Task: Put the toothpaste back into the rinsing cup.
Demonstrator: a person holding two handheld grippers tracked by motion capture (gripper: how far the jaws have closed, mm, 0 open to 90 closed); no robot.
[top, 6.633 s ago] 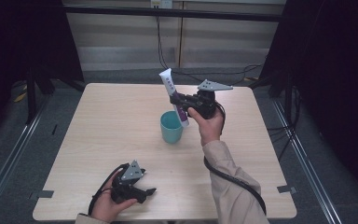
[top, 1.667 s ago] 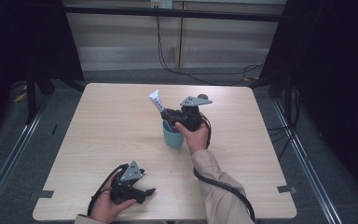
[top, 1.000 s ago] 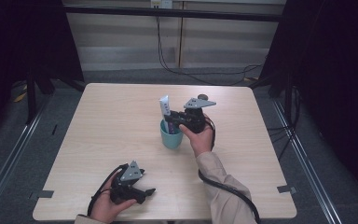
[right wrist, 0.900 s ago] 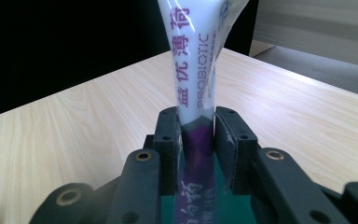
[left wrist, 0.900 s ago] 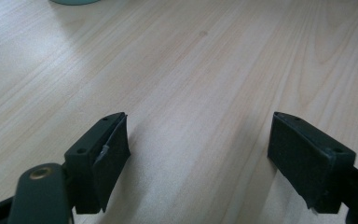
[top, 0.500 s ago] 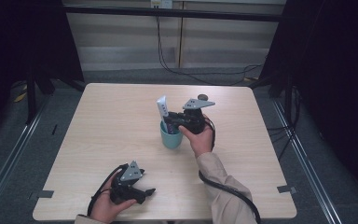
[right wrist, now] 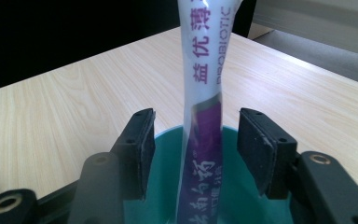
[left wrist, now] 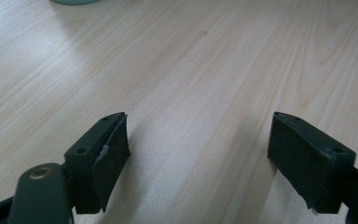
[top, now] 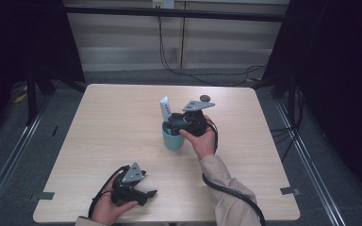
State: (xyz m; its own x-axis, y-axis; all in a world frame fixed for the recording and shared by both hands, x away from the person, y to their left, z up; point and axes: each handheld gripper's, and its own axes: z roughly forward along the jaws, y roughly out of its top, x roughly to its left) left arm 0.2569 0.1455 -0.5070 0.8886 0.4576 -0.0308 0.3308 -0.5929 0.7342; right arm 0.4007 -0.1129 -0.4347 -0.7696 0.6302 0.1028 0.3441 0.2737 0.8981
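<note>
Presently, high view: right gripper (top: pixel 175 123) sits over the teal cup (top: pixel 172 139), the toothpaste tube (top: pixel 165 108) standing in it. Left gripper view: left gripper (left wrist: pixel 198 154) idle, jaws apart over bare table (left wrist: pixel 205 60). Right gripper view: jaws have just been opening, tube between them, untouched. Release step judged done; next, withdraw without tipping it.

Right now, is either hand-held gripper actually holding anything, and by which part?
Nothing is held. The right hand-held gripper has just opened, its pads clear of the tube standing in the cup; the left hand-held gripper is open.
</note>
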